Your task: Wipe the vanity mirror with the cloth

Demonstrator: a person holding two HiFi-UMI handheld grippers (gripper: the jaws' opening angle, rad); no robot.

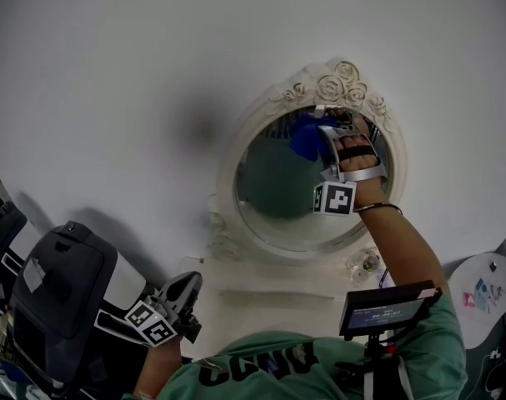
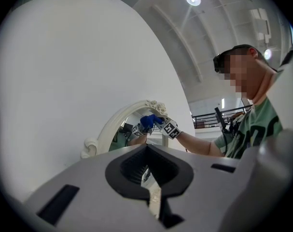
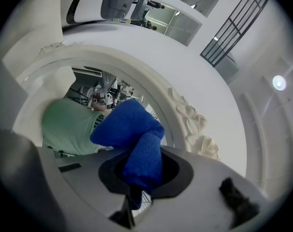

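**Two grippers, one on the glass**

Vanity mirror [image 1: 273,194]: oval, in an ornate white frame, standing before a plain white wall. Its long axis is upright, the carved rose crest [image 1: 338,86] at the top, and the glass faces the person.

Cloth [image 1: 305,137]: blue and bunched, on the upper right part of the glass just under the crest. In the right gripper view the cloth [image 3: 139,146] runs lengthwise out of the jaws toward the mirror, and its free end folds over to the left.

Right gripper [image 1: 326,133]: raised to the mirror, jaws clamped on the cloth. Whether the cloth touches the glass or sits just off it is not clear.

Left gripper [image 1: 188,285]: low at the near left, well apart from the mirror. Its jaws are drawn together with nothing between them. Its own view looks up at the frame [image 2: 105,129] from the left side.

Person: green shirt, seen reflected in the glass in the right gripper view.
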